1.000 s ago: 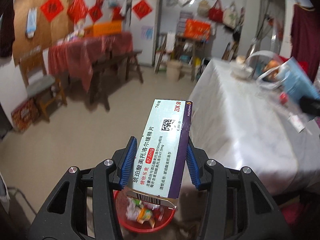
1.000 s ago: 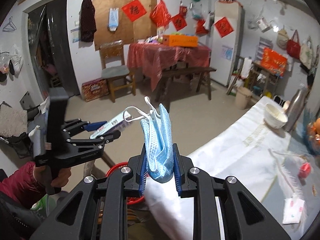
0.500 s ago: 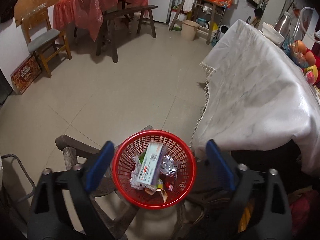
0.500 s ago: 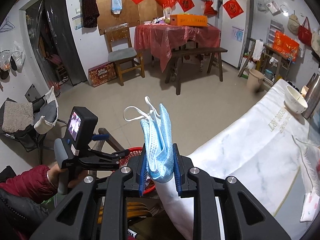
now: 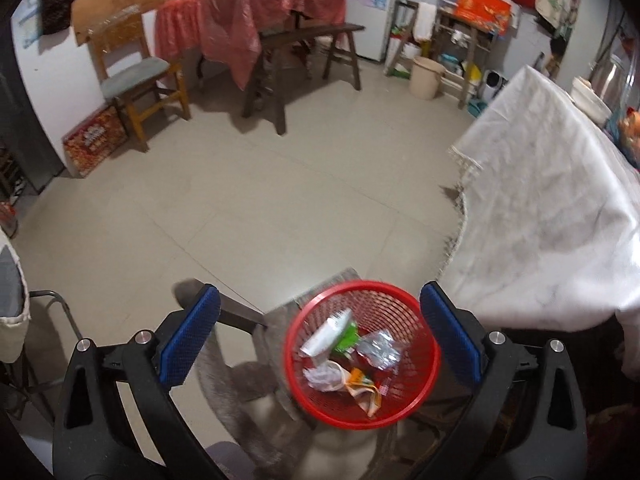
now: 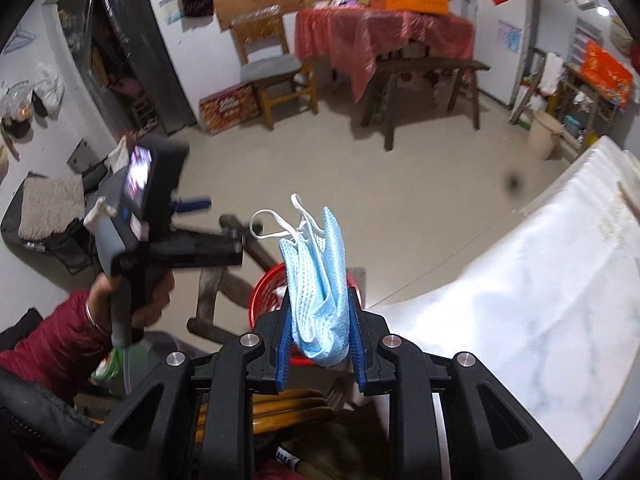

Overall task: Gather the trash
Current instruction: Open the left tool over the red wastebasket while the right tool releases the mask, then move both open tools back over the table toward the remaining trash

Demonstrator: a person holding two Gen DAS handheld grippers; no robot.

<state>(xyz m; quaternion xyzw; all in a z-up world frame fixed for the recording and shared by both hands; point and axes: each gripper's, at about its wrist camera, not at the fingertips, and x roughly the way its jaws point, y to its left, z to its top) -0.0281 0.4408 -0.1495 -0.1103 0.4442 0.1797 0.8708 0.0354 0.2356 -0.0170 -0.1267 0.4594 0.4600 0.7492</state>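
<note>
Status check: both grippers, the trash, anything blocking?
Left gripper open, empty, above red basket. Right gripper shut on blue mask. Path clear.

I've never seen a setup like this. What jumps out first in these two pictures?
Probably the bright red basket on the floor, half full of wrappers and a white medicine box, framed between the wide-open blue pads of the left gripper. In the right wrist view, a crumpled blue face mask is pinched in the right gripper, sticking up above that basket, beside the table's white cloth.
</note>
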